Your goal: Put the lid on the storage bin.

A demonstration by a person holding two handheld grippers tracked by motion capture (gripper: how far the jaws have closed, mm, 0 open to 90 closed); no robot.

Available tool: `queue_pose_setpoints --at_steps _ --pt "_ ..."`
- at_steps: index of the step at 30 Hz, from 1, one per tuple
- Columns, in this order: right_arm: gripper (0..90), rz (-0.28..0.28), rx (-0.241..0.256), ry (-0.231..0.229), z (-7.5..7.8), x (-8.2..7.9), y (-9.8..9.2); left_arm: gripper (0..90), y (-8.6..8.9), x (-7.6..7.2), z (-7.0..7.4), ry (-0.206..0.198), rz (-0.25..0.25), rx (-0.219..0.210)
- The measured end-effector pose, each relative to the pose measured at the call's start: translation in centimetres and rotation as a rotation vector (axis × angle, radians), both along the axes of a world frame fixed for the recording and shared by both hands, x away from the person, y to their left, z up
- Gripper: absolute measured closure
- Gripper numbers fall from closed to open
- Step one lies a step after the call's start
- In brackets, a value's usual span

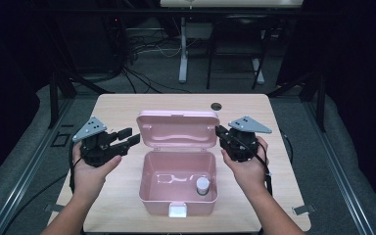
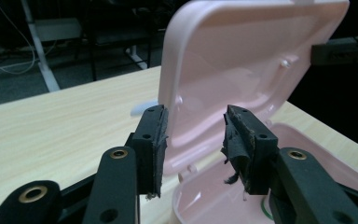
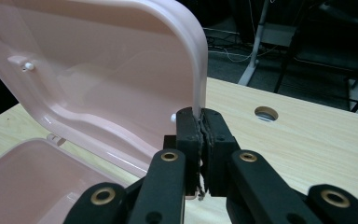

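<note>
A pink plastic box stands open in the middle of the table, its lid raised upright at the back. A small white-capped bottle stands inside at the front right. My left gripper is open just left of the lid; in the left gripper view the lid's left edge stands just beyond the gap of the gripper. My right gripper is shut, its tips against the lid's right edge. The right gripper view shows the jaws pressed together at the lid's rim.
The box has a white latch at its front wall, close to the table's near edge. A round cable hole lies in the tabletop behind the lid. Bare wood extends on both sides of the box. Chairs and cables stand beyond the table.
</note>
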State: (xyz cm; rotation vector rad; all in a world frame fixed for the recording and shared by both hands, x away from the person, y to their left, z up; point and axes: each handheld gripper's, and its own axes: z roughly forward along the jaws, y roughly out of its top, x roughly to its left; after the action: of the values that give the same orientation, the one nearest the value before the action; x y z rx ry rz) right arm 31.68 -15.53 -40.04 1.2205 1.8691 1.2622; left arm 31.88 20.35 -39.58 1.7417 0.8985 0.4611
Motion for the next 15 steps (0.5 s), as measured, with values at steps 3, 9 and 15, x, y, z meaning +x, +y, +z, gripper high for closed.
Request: queue_pose_setpoints --at_steps 3,9,15 --pt "86.8 -0.001 0.001 -0.002 0.0 -0.1 0.0 60.7 -0.4 0.4 0.0 -0.016 0.017 0.018" --pt "86.8 0.002 0.002 -0.004 -0.1 -0.3 0.0 65.9 -0.8 1.0 0.3 -0.026 0.035 0.015" --pt "86.8 0.003 0.003 -0.012 -0.2 -0.5 0.0 71.1 -1.2 1.3 0.8 -0.055 0.063 0.013"
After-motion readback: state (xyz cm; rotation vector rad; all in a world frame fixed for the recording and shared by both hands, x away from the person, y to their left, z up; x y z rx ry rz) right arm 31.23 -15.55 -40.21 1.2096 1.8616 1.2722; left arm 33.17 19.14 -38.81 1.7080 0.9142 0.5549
